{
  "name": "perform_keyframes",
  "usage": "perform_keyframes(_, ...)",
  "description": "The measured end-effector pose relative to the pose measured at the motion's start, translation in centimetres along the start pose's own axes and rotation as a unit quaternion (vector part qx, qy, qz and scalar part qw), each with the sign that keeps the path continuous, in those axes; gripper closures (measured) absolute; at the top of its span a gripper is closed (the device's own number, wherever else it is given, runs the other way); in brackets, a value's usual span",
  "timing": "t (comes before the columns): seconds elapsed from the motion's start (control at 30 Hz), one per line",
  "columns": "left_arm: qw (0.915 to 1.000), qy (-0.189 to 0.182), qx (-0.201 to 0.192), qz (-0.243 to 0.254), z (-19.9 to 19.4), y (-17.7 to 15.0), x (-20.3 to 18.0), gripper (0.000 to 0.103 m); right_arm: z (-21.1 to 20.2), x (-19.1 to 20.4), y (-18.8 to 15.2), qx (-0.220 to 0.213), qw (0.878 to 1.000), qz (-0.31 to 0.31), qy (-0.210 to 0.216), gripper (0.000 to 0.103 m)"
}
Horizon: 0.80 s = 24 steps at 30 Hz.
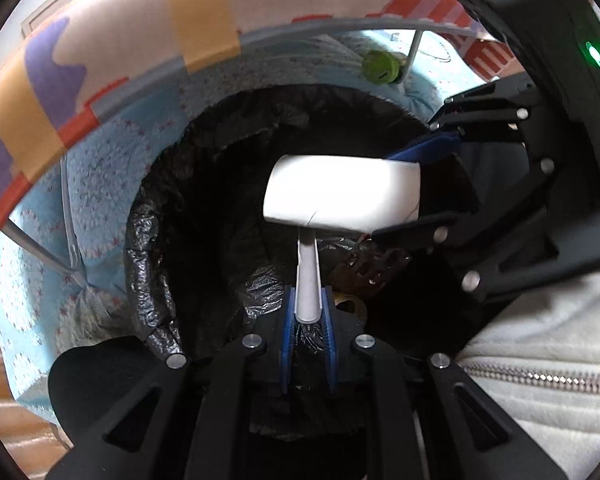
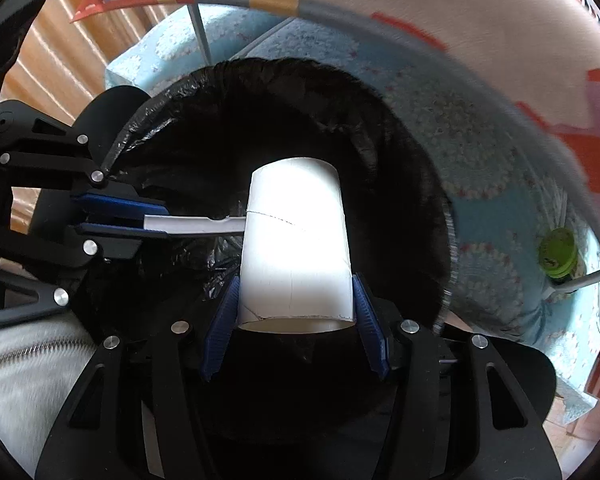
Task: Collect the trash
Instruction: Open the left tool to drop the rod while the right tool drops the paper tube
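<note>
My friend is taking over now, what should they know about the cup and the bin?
Left hand-held gripper: shut on the white strip that sticks out of the paper cup.
Right hand-held gripper: shut on the paper cup near its open rim.
Both hang over the open black bin bag.
Done: cup carried to the bin.
Left: let go so cup and strip drop in.

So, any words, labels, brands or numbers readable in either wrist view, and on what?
None can be read.
White cup: plain, no print in view.
Paper strip in the left gripper: blank.
Black bin bag: no lettering.
Patterned cloth: snowflake-like shapes only; faint line drawing at its edge, not text.
Green cap: raised marks too small and blurred to read.
</note>
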<state>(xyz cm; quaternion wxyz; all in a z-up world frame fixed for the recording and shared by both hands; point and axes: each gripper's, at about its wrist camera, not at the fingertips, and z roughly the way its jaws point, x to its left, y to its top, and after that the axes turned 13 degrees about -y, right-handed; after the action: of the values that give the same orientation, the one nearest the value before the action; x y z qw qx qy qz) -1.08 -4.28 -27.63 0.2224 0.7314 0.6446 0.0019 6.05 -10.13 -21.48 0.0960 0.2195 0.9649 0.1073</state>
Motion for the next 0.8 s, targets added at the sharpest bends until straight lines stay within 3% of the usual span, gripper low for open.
perform_keyframes(0.6, 0.9995, 0.007, 0.003, -0.032, 0.7, 0.0, 0.4, 0.089, 1.9, 1.7, -0.1, 0.029, 0.999, -0.014, -0.002, 0.046)
perform_keyframes(0.7, 0.9993, 0.001, -0.001, -0.037, 0.4, 0.1, 0.4, 0.087, 1.7, 1.5, -0.1, 0.027, 1.0, -0.013, -0.003, 0.037)
perform_keyframes(0.8, 0.9994, 0.001, -0.004, -0.035, 0.1, 0.2, 0.1, 0.087, 1.1, 1.2, -0.1, 0.02, 1.0, -0.005, 0.0, 0.037)
